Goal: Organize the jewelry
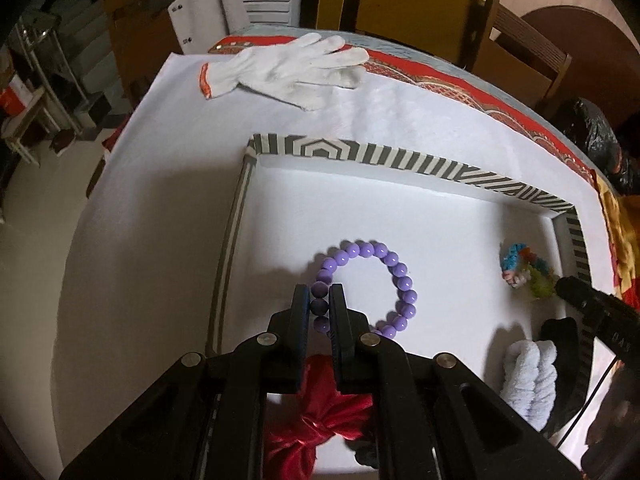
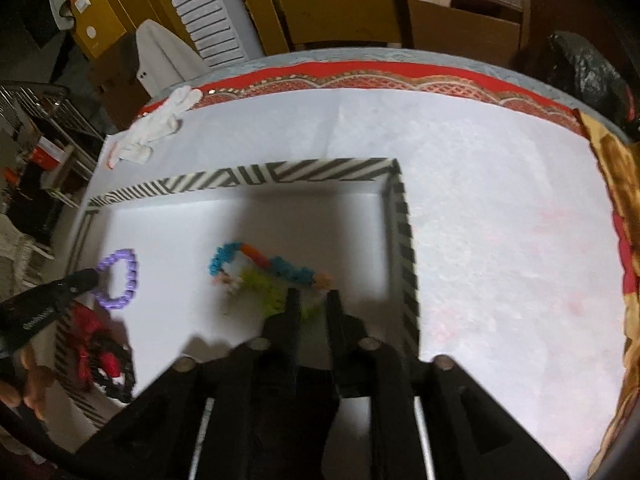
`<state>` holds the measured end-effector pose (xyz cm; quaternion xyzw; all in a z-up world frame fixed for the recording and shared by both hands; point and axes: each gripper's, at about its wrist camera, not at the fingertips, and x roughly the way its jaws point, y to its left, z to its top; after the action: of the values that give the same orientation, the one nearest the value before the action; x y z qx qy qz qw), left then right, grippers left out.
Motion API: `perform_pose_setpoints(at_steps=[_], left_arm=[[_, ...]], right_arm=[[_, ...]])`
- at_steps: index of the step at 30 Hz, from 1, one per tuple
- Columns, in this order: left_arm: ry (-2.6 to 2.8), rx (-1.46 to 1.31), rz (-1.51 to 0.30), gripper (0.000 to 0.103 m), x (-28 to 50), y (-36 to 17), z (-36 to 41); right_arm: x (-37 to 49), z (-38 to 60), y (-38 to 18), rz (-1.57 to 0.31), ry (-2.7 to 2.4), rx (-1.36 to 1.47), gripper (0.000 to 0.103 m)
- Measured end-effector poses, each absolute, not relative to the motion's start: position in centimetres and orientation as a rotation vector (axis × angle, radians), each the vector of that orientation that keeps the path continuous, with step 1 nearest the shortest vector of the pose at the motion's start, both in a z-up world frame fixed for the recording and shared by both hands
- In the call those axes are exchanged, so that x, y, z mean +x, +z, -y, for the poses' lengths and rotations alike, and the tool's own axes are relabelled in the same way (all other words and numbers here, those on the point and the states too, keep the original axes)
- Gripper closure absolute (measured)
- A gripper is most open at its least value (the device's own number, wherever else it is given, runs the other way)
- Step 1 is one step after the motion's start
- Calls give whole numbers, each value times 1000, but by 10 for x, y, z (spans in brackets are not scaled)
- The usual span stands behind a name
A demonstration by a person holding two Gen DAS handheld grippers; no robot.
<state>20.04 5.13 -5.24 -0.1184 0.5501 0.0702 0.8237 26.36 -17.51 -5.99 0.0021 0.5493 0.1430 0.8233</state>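
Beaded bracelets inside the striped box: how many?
2: purple round-bead bracelet pinched by the left hand-held gripper; multicoloured bead bracelet at the right hand-held gripper. Others may be hidden.

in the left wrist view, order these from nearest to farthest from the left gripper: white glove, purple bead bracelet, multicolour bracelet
1. purple bead bracelet, between the fingers of the left gripper, in the tray.
2. multicolour bracelet, off to the right by the tray's right wall.
3. white glove, outside the tray at the table's far edge.
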Motion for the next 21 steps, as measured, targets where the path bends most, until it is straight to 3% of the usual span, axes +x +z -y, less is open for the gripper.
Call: perform_pose_setpoints(at_steps=[3,11,21], left_arm=[[155,-235,-1171,92,196,-50,-48],[192,-174,-1105,92,174,-23,-34],[172,-155,-1044,92,135,10,-18]], right_arm=[[259,173,-54,-1167,328,13,70],[224,175,-19,-1073,362,51,51],[178,175,7,-999,372,54,49]])
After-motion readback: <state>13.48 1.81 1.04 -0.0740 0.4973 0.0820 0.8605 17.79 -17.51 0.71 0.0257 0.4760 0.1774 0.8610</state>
